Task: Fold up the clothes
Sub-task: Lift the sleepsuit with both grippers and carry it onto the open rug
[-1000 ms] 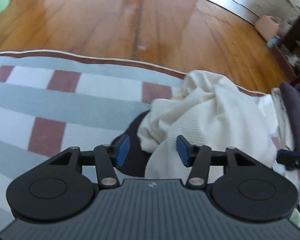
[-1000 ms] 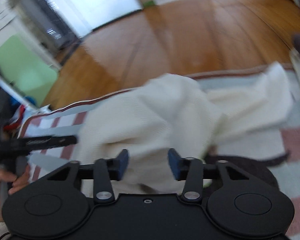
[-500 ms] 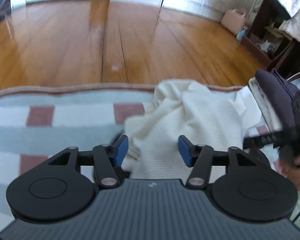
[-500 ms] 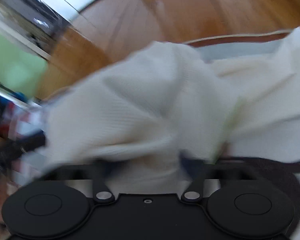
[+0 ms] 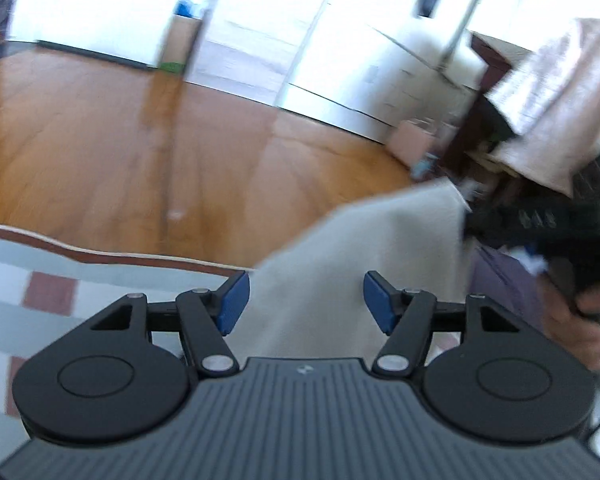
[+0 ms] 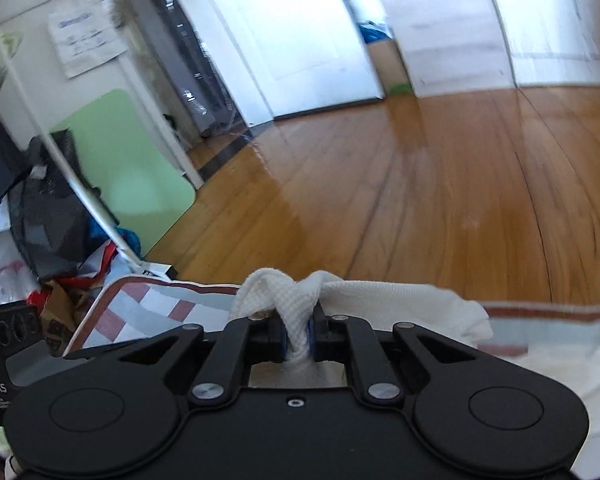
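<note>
A cream waffle-knit garment [image 5: 364,264] hangs lifted above the striped blanket [image 5: 60,292], stretched up to the right where my right gripper [image 5: 540,220] holds its top corner. My left gripper [image 5: 305,306] is open, blue pads wide apart, with the cloth hanging just beyond them. In the right wrist view my right gripper [image 6: 298,336] is shut on a bunched fold of the cream garment [image 6: 296,292], which trails off to the right over the blanket [image 6: 160,308].
A dark purple garment [image 5: 504,280] lies at the right beside a person's hand [image 5: 576,332]. Wooden floor [image 6: 420,184] stretches beyond the blanket's edge. A green board [image 6: 128,168] and a clutter of bags [image 6: 56,216] stand at the left; a dark cabinet [image 5: 484,112] draped with cloth at the right.
My right gripper has shut on the cream garment and lifted it off the blanket. Both views have tilted upward; the left gripper stayed open.
</note>
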Tool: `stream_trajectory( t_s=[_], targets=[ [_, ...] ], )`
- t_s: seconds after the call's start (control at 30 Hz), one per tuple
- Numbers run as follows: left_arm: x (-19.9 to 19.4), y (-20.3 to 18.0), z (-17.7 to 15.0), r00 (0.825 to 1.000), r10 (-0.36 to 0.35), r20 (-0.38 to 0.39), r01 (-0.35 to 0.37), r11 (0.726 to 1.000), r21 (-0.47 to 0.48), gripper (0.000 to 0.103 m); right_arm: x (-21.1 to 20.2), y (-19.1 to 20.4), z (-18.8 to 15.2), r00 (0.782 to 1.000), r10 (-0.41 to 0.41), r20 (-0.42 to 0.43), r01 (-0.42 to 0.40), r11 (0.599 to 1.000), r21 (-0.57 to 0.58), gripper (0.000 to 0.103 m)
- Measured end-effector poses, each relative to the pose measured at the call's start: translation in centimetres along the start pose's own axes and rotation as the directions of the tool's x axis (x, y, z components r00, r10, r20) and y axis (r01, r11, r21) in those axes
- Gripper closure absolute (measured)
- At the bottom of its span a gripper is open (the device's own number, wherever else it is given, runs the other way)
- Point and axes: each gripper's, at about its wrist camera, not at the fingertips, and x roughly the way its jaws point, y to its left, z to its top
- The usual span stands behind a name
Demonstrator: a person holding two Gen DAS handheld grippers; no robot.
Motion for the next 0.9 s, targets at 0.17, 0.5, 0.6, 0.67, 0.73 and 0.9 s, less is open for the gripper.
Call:
stream_trajectory(
  t_s=[0.17,0.5,0.6,0.67,0.73,0.9],
  targets=[
    [0.2,-1.3,-0.6,0.995,-0.095,0.041,0.095,0.995,0.006,0.015,-0.4,2.7,2.4,0.992,0.121,0.028,-0.120,0.993,-0.011,0.091],
    [0.0,5.9,-1.1,0.971,0.211,0.109,-0.175,0.946,-0.271,0.094,-0.6,-0.5,-0.1,0.987,0.159,-0.018,-0.158,0.986,0.051,0.056],
    [-1.4,9.6,-1.3,0.949,0.293,0.120,-0.218,0.878,-0.426,0.095,-0.6,-3.3,-1.6,0.994,0.101,-0.044,-0.097,0.991,0.093,0.046],
    [-1.7,11.4,-1.5,0.926,0.365,0.099,-0.276,0.831,-0.483,0.095,-0.3,-4.8,-2.5,0.996,0.039,-0.085,-0.029,0.994,0.109,0.046],
    [-1.6,12.3,-1.3,0.893,0.446,0.069,-0.359,0.795,-0.489,0.095,0.1,-6.3,-3.4,0.992,-0.023,-0.126,0.038,0.992,0.123,0.046],
    [-1.5,13.2,-1.2,0.835,0.549,0.036,-0.477,0.756,-0.447,0.095,1.2,-9.6,-5.6,0.963,-0.146,-0.225,0.181,0.972,0.147,0.046]
  ],
)
